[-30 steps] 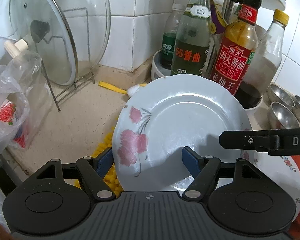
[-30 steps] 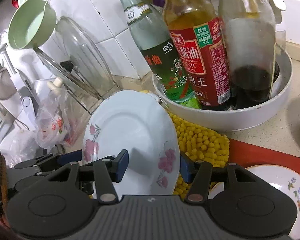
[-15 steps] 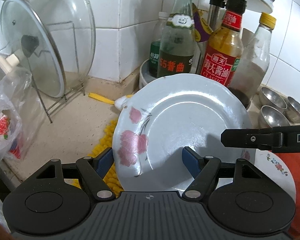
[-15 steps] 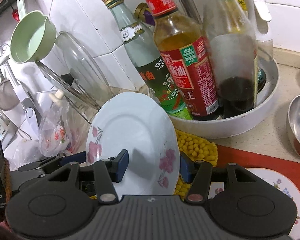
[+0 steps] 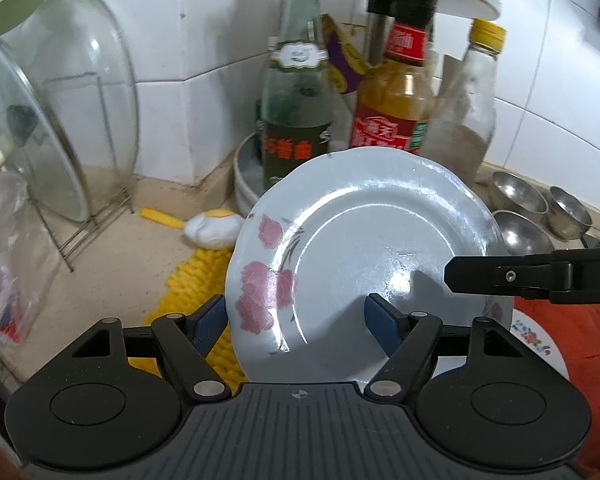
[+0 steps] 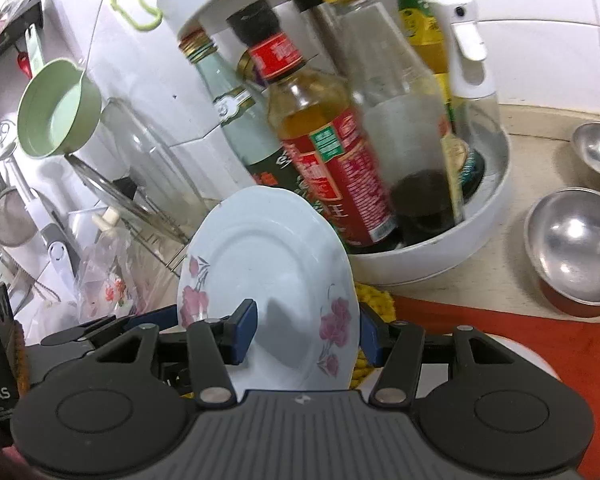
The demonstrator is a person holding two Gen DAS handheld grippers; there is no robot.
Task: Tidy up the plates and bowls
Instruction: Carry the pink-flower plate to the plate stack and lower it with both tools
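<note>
A white plate [image 5: 364, 248] with pink flowers hangs tilted above the counter, held between both grippers. My left gripper [image 5: 296, 320] is shut on the plate's near rim, one blue pad outside the edge and one on the inner face. My right gripper [image 6: 306, 334] is shut on the plate [image 6: 268, 264] from the other side; one of its black fingers [image 5: 500, 276] reaches in from the right in the left wrist view. A second plate [image 5: 536, 340] with a flowered rim lies flat on a red mat [image 6: 500, 320] below.
A white turntable tray [image 6: 440, 256] crowded with sauce bottles stands just behind the plate. Three steel bowls [image 5: 520, 236] sit to its right. Glass lids [image 5: 52, 120] lean in a wire rack at the left, by a plastic bag [image 5: 0, 260]. A yellow knobbly mat [image 5: 192, 280] lies underneath.
Both grippers have risen and drawn back together with the plate still held. The bottles and counter have slid away in both views; more of the steel bowls shows.
</note>
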